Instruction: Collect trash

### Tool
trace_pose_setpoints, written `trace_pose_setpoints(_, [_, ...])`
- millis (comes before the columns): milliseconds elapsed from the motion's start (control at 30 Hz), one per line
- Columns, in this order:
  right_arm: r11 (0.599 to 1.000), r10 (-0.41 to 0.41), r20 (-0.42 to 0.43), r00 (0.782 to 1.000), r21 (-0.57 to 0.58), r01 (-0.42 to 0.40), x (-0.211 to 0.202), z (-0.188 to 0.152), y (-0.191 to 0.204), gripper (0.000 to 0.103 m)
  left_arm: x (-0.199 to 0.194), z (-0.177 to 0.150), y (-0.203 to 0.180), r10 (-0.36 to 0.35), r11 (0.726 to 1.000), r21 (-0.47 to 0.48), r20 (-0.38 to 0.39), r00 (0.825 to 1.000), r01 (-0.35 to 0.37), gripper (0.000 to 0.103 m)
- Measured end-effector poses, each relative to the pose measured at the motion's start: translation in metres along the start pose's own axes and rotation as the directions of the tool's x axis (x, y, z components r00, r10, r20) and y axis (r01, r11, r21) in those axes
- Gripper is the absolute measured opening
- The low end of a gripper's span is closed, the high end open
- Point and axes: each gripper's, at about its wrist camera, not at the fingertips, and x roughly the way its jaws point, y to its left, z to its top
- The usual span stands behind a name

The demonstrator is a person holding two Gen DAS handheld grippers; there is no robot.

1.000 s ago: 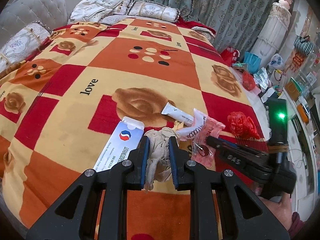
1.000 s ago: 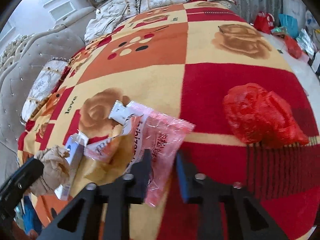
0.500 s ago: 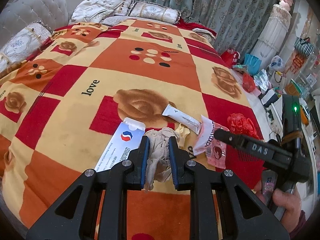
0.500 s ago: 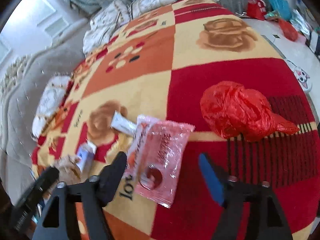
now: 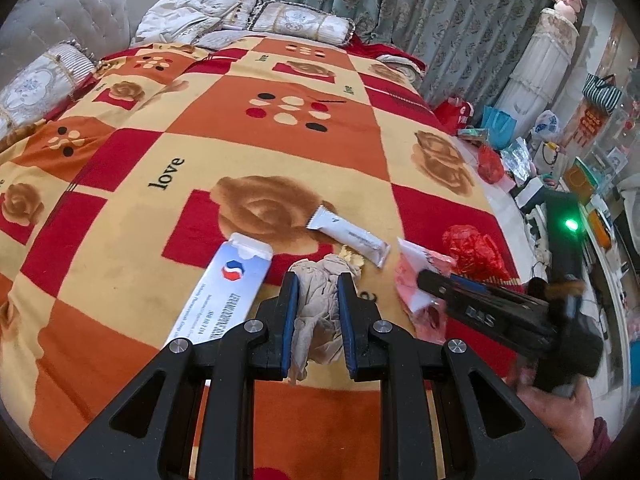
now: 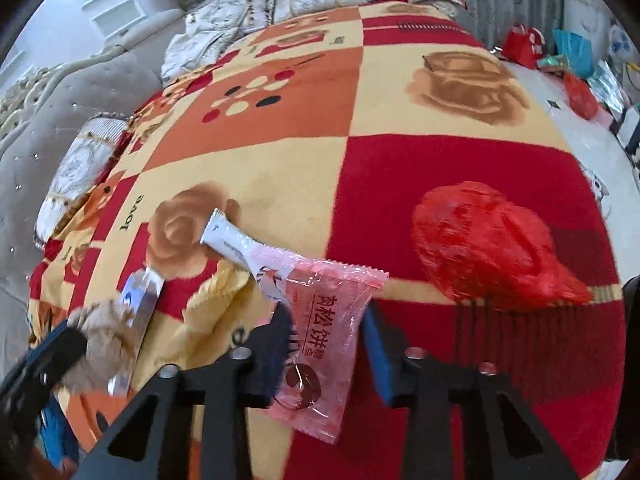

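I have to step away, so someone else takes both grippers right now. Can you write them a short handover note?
Left gripper: shut on the crumpled beige tissue.
Right gripper: jaws closing around the pink wrapper; grip not yet sure.
On the blanket: white sachet, blue-and-white box left of the tissue, red bag to the right of the wrapper.
Done: tissue picked. No bin is in view.
Left: secure the wrapper, then collect the sachet, box and red bag.

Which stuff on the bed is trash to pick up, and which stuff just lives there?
Trash: beige crumpled rag in the left tongs; pink wrapper between the closing right tongs; white sachet; white box; red plastic bag.

Just there: blanket; pillows; curtains.
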Motion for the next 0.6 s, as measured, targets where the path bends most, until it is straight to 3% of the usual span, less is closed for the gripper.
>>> trace_pose_setpoints(233, [0.999, 0.014, 0.071, 0.997, -0.042, -0.011, -0.048, -0.014, -0.015, 0.033, -0.002, -0.002, -0.031, -0.047, 0.998, 0.033, -0.005, 0.999, 0.047, 0.017])
trace_pose_setpoints(600, [0.997, -0.073, 0.128, 0.989, -0.003, 0.074, -0.103, -0.041, -0.08, 0.033, 0.007, -0.019, -0.127, -0.123, 0.978, 0.161, -0.052, 0.991, 0.13, 0.017])
